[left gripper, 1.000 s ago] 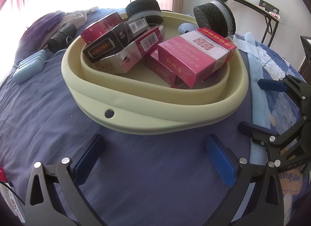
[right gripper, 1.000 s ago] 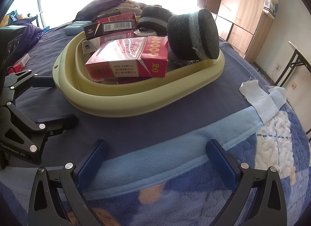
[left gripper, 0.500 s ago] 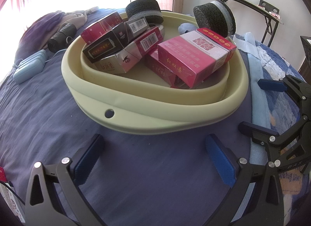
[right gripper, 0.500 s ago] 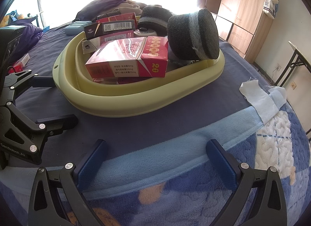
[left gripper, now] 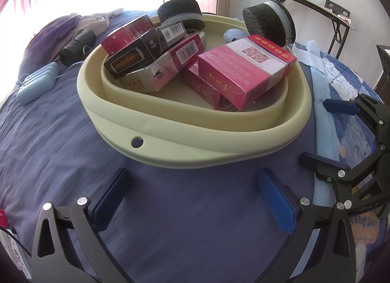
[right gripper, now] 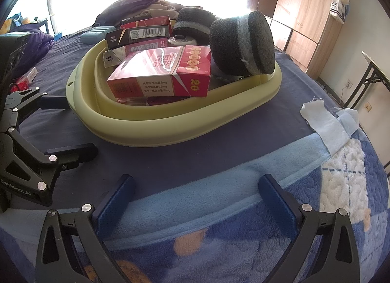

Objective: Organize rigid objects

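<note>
inside, glossy pink boxes [left gripper: 243, 73] lie heaped in the pale-green basin [left gripper: 195, 146].

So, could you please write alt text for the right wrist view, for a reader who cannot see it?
A pale green basin on a blue bedspread holds stacked cigarette cartons, a red carton on top, and two dark foam rolls. The open right gripper sits empty in the foreground, short of the basin, with the open left gripper at the left edge.
</note>
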